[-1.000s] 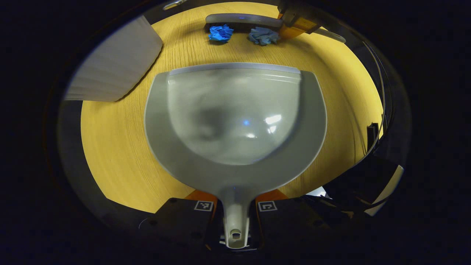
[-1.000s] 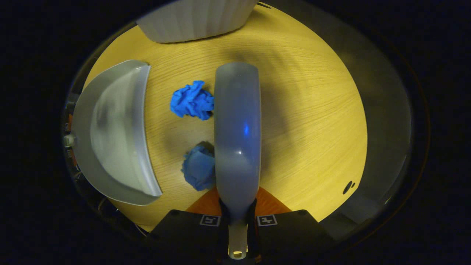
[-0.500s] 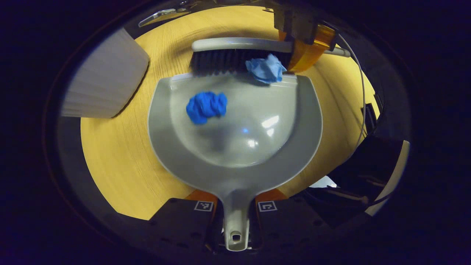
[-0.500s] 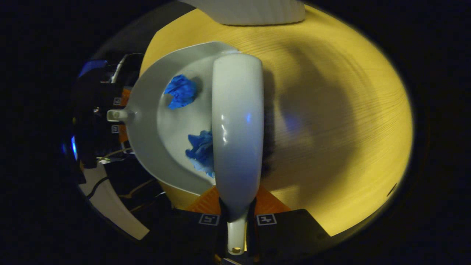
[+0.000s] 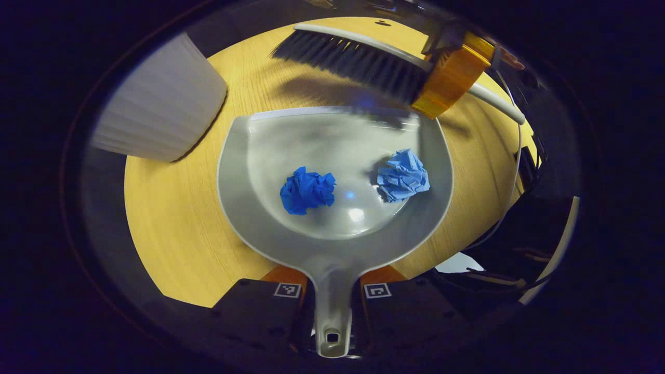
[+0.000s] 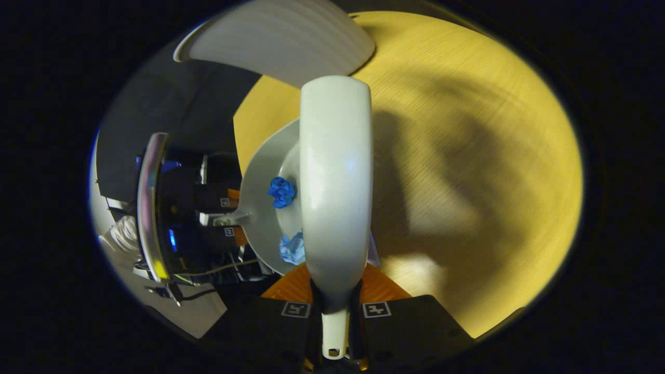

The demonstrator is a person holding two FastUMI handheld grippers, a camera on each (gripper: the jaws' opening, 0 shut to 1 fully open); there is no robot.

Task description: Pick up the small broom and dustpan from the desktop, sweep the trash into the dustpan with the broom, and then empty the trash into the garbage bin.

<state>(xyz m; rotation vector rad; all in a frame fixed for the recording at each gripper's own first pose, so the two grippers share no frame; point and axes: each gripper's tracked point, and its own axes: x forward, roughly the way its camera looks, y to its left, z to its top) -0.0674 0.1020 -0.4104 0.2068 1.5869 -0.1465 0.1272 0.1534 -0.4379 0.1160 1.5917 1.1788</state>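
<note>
Clamping dustpan handle, left gripper fingers; right gripper clamps broom.

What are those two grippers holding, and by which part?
The left gripper clamps the dustpan by its handle; the right gripper clamps the broom by its handle.

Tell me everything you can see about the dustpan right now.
The dustpan is glossy grey plastic with a rounded bowl, a paler straight front lip and a short handle with a hole at its end. The left gripper is shut on that handle. It sits low over the wooden table, holding a dark blue wad and a lighter blue wad.
</note>
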